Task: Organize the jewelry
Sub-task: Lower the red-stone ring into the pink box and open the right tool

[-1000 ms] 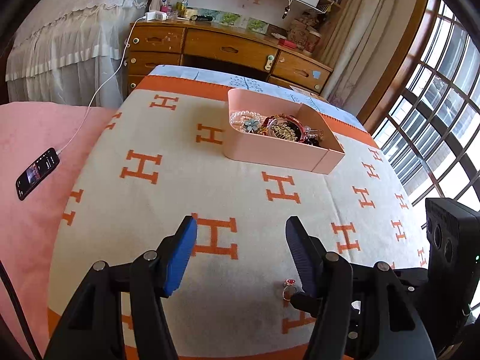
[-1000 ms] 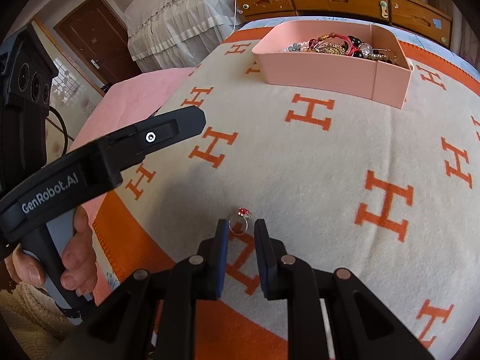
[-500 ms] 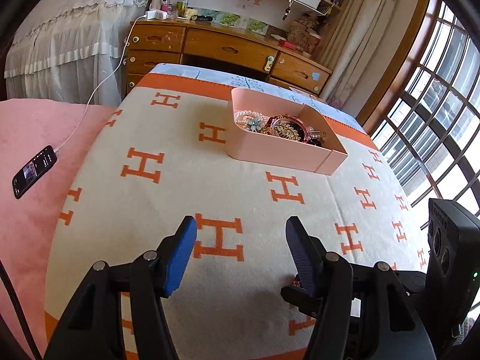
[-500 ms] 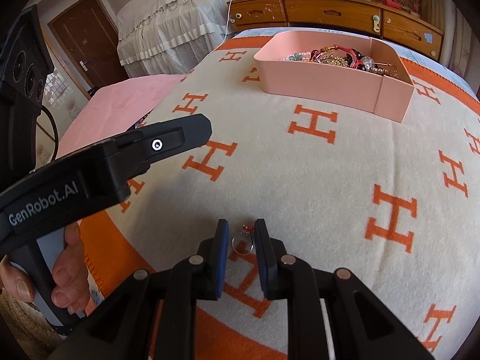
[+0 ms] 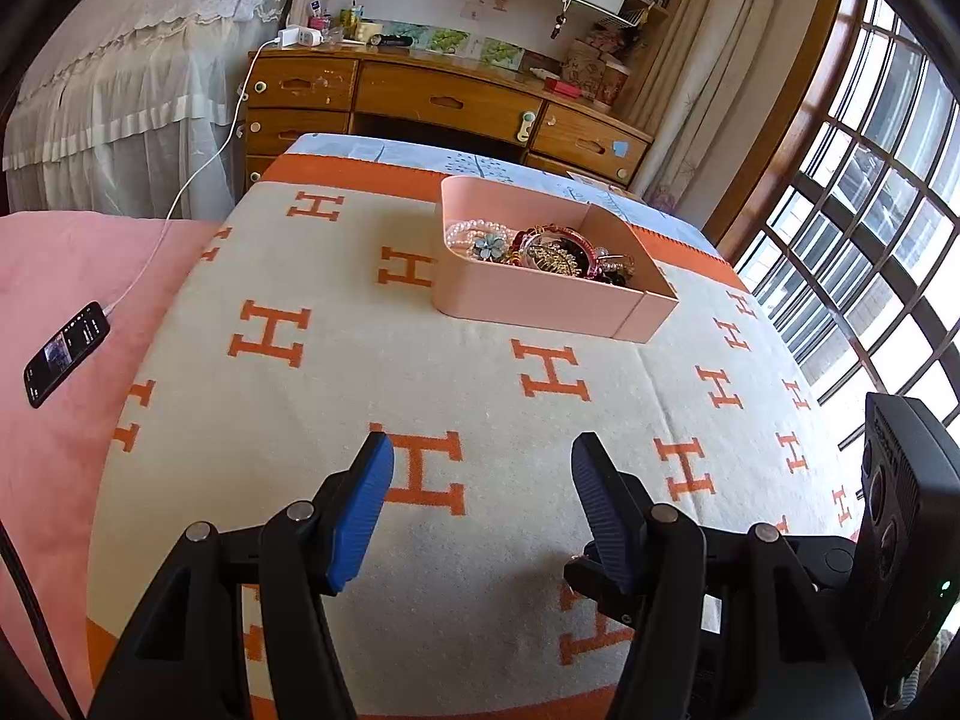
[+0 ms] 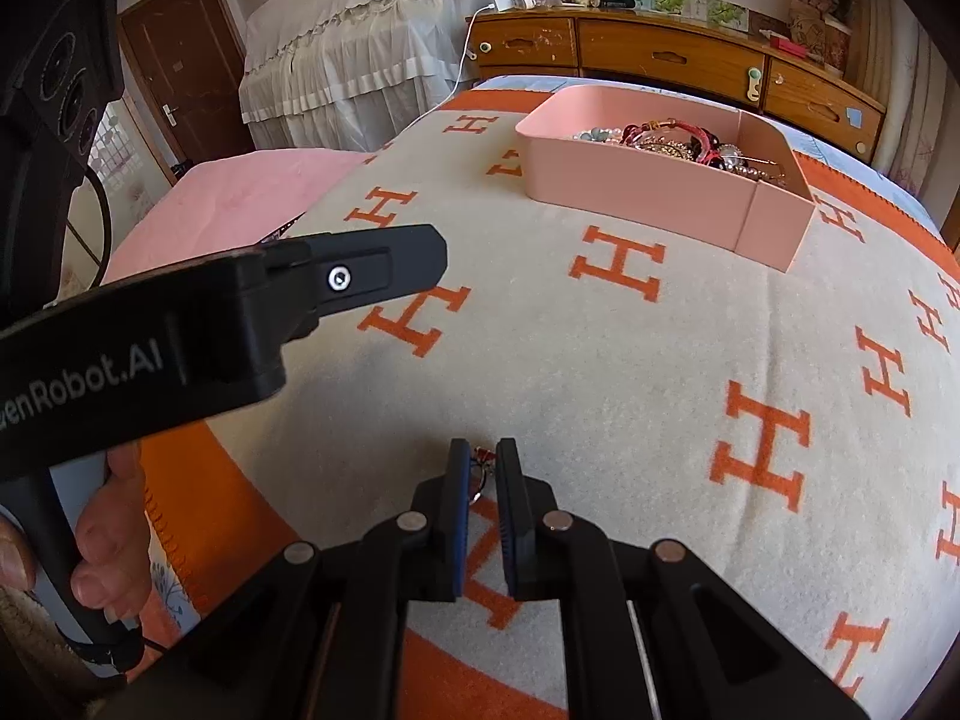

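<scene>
My right gripper (image 6: 482,461) is shut on a small silver ring with a red stone (image 6: 480,468), held between its pads just above the blanket's near edge. A pink tray (image 6: 648,201) filled with bracelets, pearls and a flower brooch sits on the far side of the blanket; it also shows in the left wrist view (image 5: 528,300). My left gripper (image 5: 480,474) is open and empty, hovering over the near part of the blanket. In the right wrist view the left gripper's finger (image 6: 360,270) juts in from the left. The ring is hidden in the left wrist view.
A cream blanket with orange H marks (image 5: 480,372) covers the surface. A pink cover (image 5: 54,276) lies at left with a phone (image 5: 66,353) on a white charging cable. A wooden desk with drawers (image 5: 444,96) stands behind; windows at right.
My right gripper has closed around the ring and lifted it off the blanket. Both grippers have risen a little, so the tray looks farther away.
</scene>
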Tool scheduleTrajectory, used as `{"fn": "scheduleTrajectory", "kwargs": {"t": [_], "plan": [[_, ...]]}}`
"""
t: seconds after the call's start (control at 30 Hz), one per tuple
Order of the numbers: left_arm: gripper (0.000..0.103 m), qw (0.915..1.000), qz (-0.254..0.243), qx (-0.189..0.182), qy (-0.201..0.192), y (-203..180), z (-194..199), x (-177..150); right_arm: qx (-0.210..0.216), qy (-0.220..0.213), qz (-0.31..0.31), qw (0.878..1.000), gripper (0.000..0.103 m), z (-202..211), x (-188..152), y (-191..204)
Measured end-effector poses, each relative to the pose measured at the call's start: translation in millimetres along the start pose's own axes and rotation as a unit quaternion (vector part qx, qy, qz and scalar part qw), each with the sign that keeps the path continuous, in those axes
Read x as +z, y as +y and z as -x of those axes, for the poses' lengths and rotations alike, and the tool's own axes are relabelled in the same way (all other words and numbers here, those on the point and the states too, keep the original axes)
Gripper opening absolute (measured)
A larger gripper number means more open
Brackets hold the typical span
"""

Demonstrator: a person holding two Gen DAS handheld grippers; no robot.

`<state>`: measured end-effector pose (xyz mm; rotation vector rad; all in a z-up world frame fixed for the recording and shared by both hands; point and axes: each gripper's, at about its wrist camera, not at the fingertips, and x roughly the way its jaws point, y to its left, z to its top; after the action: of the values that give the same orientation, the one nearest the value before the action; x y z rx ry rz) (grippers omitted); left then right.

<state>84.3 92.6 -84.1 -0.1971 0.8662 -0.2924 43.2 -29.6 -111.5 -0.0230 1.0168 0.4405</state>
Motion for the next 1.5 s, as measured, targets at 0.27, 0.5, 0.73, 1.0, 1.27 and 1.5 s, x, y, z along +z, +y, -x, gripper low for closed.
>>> {"fn": "scheduleTrajectory", "kwargs": {"t": [0.27,0.5,0.73,1.0,1.27,1.5], "plan": [[0.069,0.9999,-0.013,0.001,0.001,-16,-1,3,0.004,-0.021,-0.039,0.999,0.009,17,13,-29],[0.087,0.9994,-0.025,0.020,-0.014,-29,4,34,-0.004,-0.049,-0.073,0.996,0.009,42,44,-61],[0.102,0.9963,-0.033,0.066,-0.045,-43,-2,92,-0.016,-0.086,-0.097,0.991,0.008,57,98,-95],[0.102,0.9944,-0.037,0.092,-0.037,-51,-40,143,-0.036,-0.115,-0.138,0.983,0.009,41,151,-131],[0.102,0.9957,-0.006,0.092,0.005,-35,-83,159,-0.033,-0.081,-0.179,0.980,0.009,-8,176,-163],[0.102,0.9962,0.017,0.079,0.031,-22,-99,149,-0.019,-0.062,-0.200,0.978,0.009,-27,165,-171]]}}
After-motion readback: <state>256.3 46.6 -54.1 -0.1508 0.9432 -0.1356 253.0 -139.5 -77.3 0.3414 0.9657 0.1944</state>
